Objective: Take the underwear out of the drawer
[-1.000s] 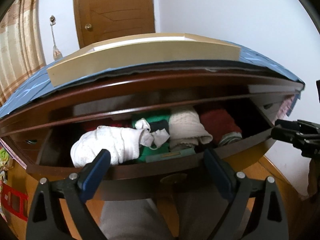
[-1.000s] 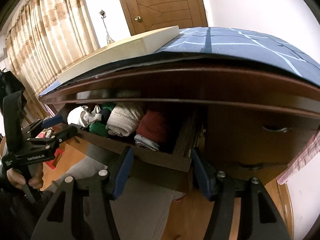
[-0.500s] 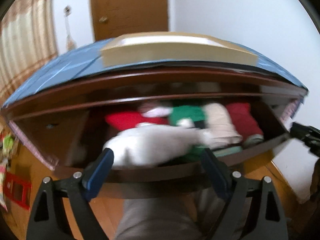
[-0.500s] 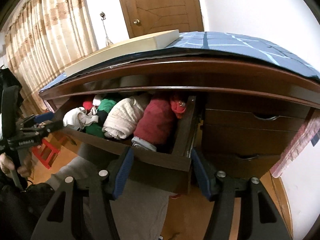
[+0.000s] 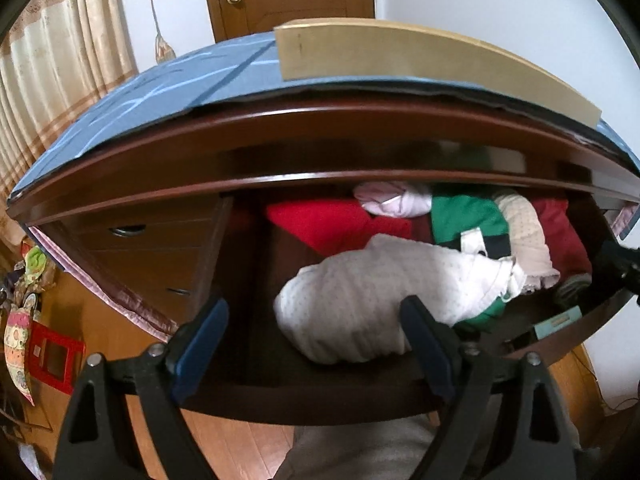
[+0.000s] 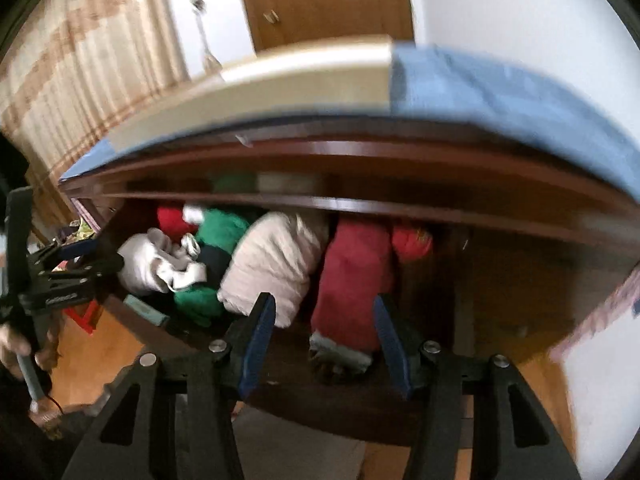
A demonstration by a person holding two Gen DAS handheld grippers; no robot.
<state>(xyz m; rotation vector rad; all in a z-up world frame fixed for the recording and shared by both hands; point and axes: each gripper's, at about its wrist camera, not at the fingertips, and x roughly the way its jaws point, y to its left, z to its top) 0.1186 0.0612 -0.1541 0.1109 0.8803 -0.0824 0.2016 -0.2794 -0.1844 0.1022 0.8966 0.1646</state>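
The drawer (image 5: 320, 396) stands pulled out of the dark wooden dresser (image 5: 280, 136), and nothing has left it yet: every garment lies inside. So the opening step looks done and the taking-out itself is all ahead.

In the left wrist view, the left tongs (image 5: 316, 344) hover over the drawer's front edge with their blue pads spread wide and nothing clamped. Between and just beyond them lies a white dotted bundle (image 5: 380, 296), the garment nearest the front edge and toward the drawer's left end. It looks like the underwear being aimed at, though whether it is underwear or another soft item cannot be told for sure. Behind it sit a red folded piece (image 5: 320, 224), a pale pink roll (image 5: 392, 200), a green garment (image 5: 464, 216), a cream knit roll (image 5: 524, 236) and a dark red piece (image 5: 560, 232) toward the right end.

In the right wrist view, which is blurred, the right tongs (image 6: 324, 340) are over the front edge near the drawer's right end, their pads moderately apart and gripping nothing. The lower end of a dark red garment (image 6: 352, 288) lies in line between them, with the cream roll (image 6: 276, 272) just beside the left pad. The person's hand (image 6: 20, 352) holding the left tongs shows at the left edge of this view.

What is left, by this reading: lower one pair of tongs onto a garment, clamp the soft cloth and lift it clear of the front edge without dragging neighbours along.
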